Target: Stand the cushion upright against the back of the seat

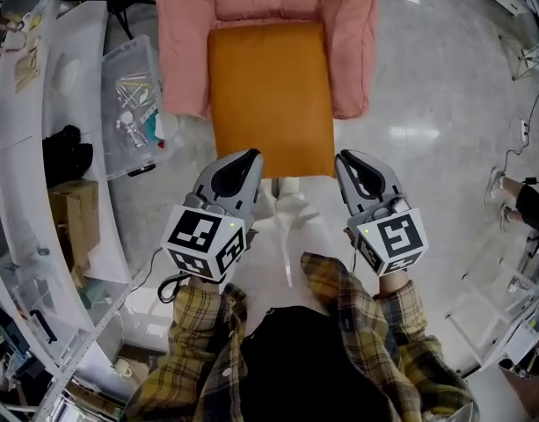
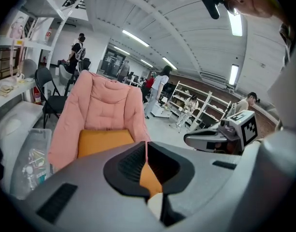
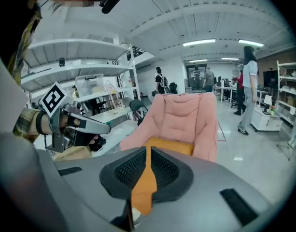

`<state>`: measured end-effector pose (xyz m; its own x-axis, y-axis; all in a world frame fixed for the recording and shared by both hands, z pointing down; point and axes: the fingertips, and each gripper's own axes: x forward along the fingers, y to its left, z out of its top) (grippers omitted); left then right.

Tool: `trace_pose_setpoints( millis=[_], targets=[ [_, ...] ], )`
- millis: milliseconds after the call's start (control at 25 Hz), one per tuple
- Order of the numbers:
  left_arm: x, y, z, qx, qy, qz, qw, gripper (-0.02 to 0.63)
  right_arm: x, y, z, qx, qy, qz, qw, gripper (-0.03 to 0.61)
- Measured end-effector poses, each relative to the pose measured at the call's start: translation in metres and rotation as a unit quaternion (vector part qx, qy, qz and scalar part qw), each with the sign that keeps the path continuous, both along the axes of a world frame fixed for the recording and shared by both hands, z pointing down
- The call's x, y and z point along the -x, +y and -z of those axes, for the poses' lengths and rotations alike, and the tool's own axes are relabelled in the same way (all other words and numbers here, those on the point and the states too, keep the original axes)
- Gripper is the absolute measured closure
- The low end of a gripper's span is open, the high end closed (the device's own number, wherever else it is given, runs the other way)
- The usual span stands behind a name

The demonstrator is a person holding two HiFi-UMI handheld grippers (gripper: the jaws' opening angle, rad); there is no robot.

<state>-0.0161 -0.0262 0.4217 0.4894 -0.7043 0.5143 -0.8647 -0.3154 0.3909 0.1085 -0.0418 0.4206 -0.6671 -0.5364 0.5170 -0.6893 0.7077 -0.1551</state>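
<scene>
A pink chair (image 1: 350, 33) stands on the pale floor (image 1: 436, 86) (glossy, catching the ceiling lights). An orange cushion (image 1: 269, 95) lies flat on it. A clear bin (image 1: 128, 104) sits on the floor just beside.

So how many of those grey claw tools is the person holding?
2. The left gripper is near the orange cushion's near left corner, and the right gripper is near its near right corner. Both are shut and hold nothing. No others seem hidden.
</scene>
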Motion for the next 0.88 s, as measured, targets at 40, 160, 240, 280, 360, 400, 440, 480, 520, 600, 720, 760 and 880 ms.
trace_pose_setpoints(
  millis=[40,160,240,280,360,400,440,480,520,600,720,760,880],
  targets=[
    [0.000,0.000,-0.009,0.006,-0.003,0.001,1.0000,0.607,-0.001,-0.001,-0.009,0.005,0.003,0.002,1.000,0.555],
    [0.002,0.000,-0.037,0.024,-0.015,0.002,0.9996,0.603,-0.007,-0.005,-0.036,0.021,0.012,-0.001,1.000,0.552],
    [0.005,0.002,-0.058,0.041,-0.024,-0.002,0.9989,0.578,-0.012,-0.005,-0.056,0.035,0.022,-0.003,0.999,0.521],
    [0.007,0.004,-0.069,0.051,-0.031,-0.004,0.9982,0.556,-0.014,-0.004,-0.066,0.041,0.032,-0.002,0.999,0.499],
    [0.012,0.012,-0.090,0.071,-0.047,-0.007,0.9963,0.528,-0.020,0.001,-0.090,0.049,0.061,0.004,0.997,0.488],
    [0.015,0.016,-0.101,0.080,-0.056,-0.006,0.9952,0.516,-0.023,0.005,-0.102,0.055,0.074,0.007,0.996,0.482],
    [0.018,0.019,-0.111,0.089,-0.063,-0.005,0.9940,0.504,-0.026,0.008,-0.115,0.063,0.083,0.009,0.995,0.470],
    [0.021,0.022,-0.121,0.097,-0.069,-0.004,0.9929,0.490,-0.030,0.010,-0.128,0.073,0.090,0.011,0.993,0.458],
    [0.024,0.024,-0.131,0.105,-0.074,-0.004,0.9918,0.471,-0.033,0.013,-0.140,0.084,0.095,0.012,0.992,0.447],
    [0.031,0.028,-0.147,0.116,-0.081,-0.002,0.9899,0.444,-0.037,0.018,-0.161,0.104,0.103,0.014,0.989,0.431],
    [0.042,0.036,-0.170,0.135,-0.091,-0.001,0.9866,0.421,-0.040,0.026,-0.189,0.128,0.120,0.024,0.984,0.407],
    [0.045,0.039,-0.178,0.143,-0.093,-0.001,0.9853,0.415,-0.041,0.029,-0.199,0.138,0.127,0.028,0.982,0.403],
    [0.053,0.048,-0.204,0.167,-0.095,-0.003,0.9814,0.387,-0.046,0.035,-0.230,0.163,0.149,0.036,0.975,0.376]
  ],
)
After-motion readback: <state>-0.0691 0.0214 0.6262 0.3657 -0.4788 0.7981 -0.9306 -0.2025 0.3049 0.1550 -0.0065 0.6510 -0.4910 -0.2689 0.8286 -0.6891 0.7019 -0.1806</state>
